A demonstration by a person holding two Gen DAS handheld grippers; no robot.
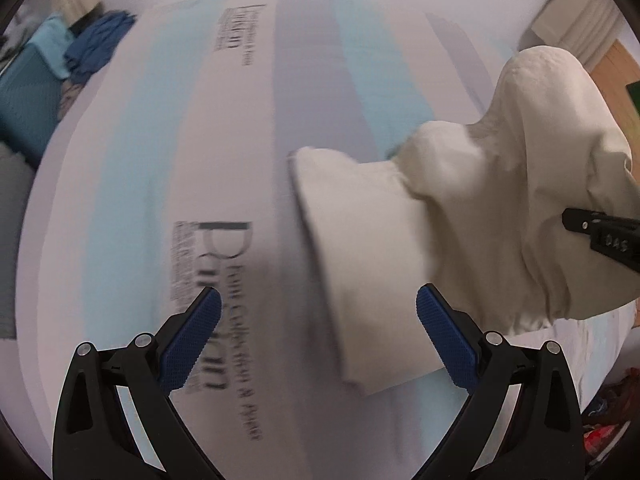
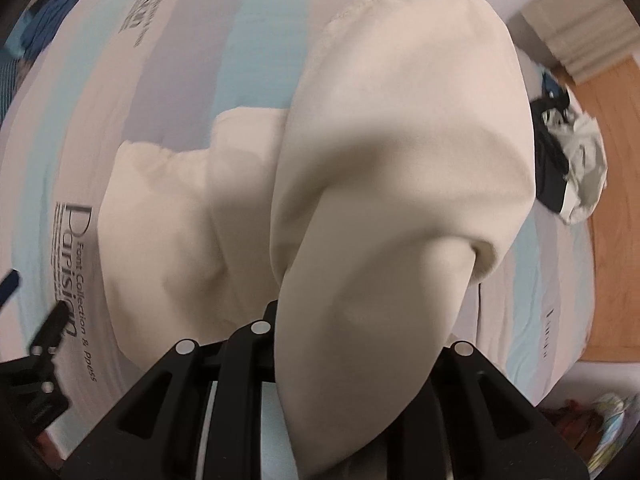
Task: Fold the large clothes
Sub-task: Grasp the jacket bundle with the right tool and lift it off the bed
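Note:
A cream garment (image 2: 400, 140) hangs bunched from my right gripper (image 2: 340, 316), which is shut on it; the cloth drapes over the fingers and hides the pads. Its lower part trails onto the striped bed sheet (image 2: 80, 120). In the left wrist view the same cream garment (image 1: 500, 200) fills the right side, with a flat folded part (image 1: 360, 260) lying on the sheet (image 1: 160, 140). The right gripper (image 1: 600, 236) shows at the right edge, gripping the cloth. My left gripper (image 1: 318, 292) is open above the sheet, blue pads (image 1: 192, 336) wide apart, holding nothing. The left gripper (image 2: 36, 340) shows at the left edge.
A blue clothes pile (image 1: 96, 44) and a teal item (image 1: 28, 96) lie at the bed's far left. A white ribbed block (image 1: 580, 12) sits at the far right corner. A dark and white clothes heap (image 2: 568, 160) lies by the bed edge, wooden floor (image 2: 624, 240) beyond.

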